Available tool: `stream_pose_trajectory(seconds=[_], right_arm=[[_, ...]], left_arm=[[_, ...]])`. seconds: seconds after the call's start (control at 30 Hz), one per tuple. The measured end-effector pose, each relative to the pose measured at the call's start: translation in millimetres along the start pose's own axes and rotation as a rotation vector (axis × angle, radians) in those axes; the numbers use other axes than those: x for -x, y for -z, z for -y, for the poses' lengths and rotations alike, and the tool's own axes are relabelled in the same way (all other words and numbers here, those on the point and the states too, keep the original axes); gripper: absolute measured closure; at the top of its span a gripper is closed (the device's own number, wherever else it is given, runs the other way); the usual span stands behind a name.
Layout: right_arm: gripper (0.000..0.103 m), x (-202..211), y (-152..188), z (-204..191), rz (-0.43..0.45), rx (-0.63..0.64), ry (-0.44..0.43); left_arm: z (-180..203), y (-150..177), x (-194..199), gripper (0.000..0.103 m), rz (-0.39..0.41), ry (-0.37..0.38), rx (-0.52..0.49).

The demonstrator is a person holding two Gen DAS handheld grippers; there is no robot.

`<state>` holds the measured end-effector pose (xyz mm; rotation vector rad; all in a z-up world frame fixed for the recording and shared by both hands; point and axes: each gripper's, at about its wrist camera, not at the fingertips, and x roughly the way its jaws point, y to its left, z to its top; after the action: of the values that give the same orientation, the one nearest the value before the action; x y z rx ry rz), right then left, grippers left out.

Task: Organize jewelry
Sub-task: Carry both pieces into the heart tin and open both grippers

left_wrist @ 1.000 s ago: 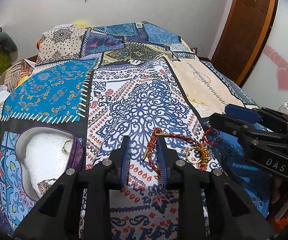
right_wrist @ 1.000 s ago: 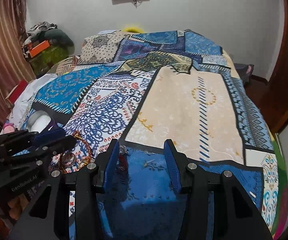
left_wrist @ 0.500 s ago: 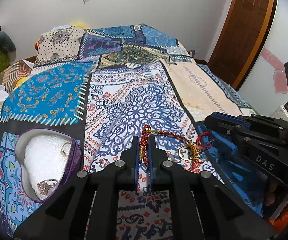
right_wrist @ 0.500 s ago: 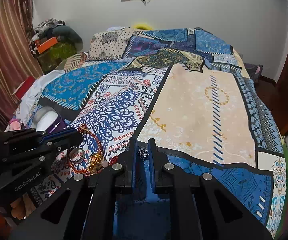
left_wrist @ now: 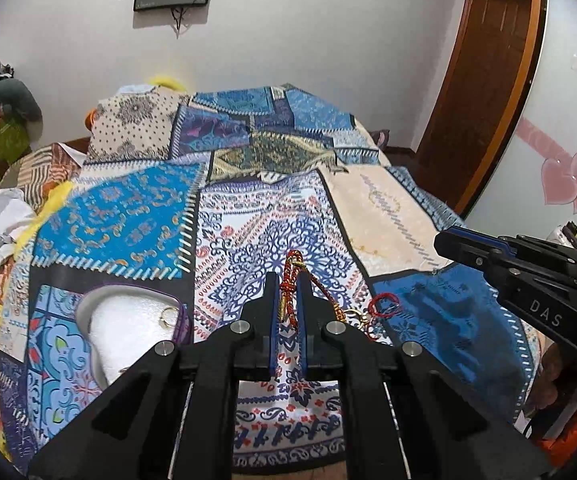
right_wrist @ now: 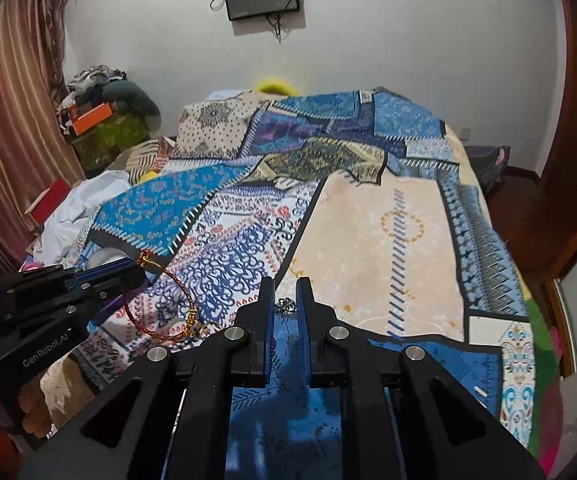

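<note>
Purple-rimmed heart-shaped box (left_wrist: 128, 320) with white foam lining sits on the patchwork bedspread (left_wrist: 248, 220), a gold ring (left_wrist: 167, 317) in the foam. Left gripper (left_wrist: 288, 304) is clamped on the red braided cord bracelet with gold beads (left_wrist: 288, 280), which trails right. Right gripper (right_wrist: 285, 306) pinches a small silver flower-shaped stud (right_wrist: 285, 306) at its tips.

Soft, even indoor light, sharp centre, strong fisheye bending and black corners (both views), faint shadows.
</note>
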<state>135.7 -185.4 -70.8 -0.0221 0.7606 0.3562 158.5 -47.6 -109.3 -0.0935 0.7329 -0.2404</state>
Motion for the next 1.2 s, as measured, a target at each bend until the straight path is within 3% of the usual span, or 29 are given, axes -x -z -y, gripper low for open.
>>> stream_pose_trajectory(seconds=[0.67,1.2], right_arm=[[0.094,33.6,-22.0,-63.9,0.110,0.094,-0.029],[0.094,12.5,-29.8,-133.7,0.090,0.197,-0.102]], left_arm=[[-43.4,-4.1,80.0,0.097,0.155,-0.066,0.054],[-105.5,13.0,86.6,0.097,0.157,-0.104,0.121]])
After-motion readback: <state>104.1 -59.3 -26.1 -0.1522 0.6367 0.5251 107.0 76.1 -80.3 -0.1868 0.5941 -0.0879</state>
